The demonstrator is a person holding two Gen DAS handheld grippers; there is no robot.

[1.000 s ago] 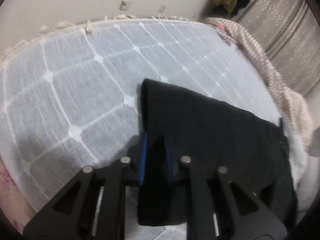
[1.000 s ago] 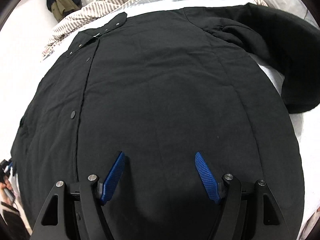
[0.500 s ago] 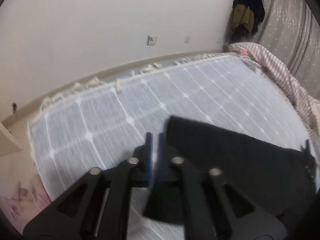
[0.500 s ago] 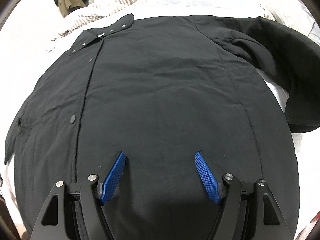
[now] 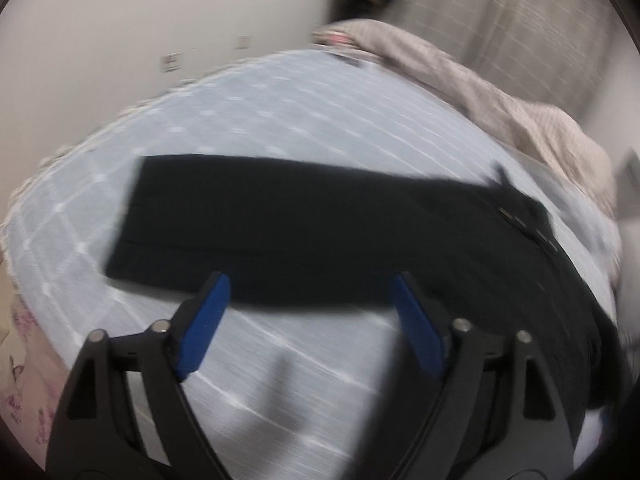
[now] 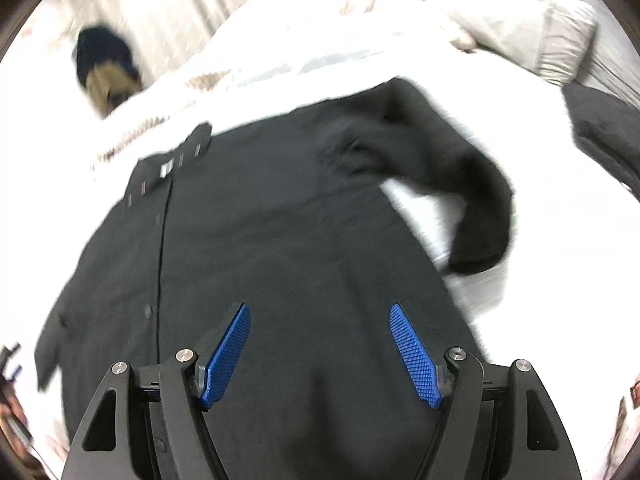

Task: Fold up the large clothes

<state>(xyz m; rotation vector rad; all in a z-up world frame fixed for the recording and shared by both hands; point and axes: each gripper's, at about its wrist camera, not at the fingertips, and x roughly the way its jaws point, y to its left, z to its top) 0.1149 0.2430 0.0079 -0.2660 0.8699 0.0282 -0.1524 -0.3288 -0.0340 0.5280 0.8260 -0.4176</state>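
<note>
right now my left gripper is released, its blue pads spread wide and holding nothing, hovering over the pale grid-patterned bedspread just short of the near edge of the black sleeve, which lies stretched out flat across the bed. my right gripper is also released and empty, jaws apart above the lower body of the black button-front shirt. from there outward, the shirt lies spread face up on the bed, snap placket running up to the collar, and its other sleeve bends down along the side with the cuff turned back toward the hem. beyond it are a striped blanket and a pillow. i judge the folding barely begun: the shirt is laid out and smoothed, but neither sleeve is brought across the body and no fold of the body is made yet.
</note>
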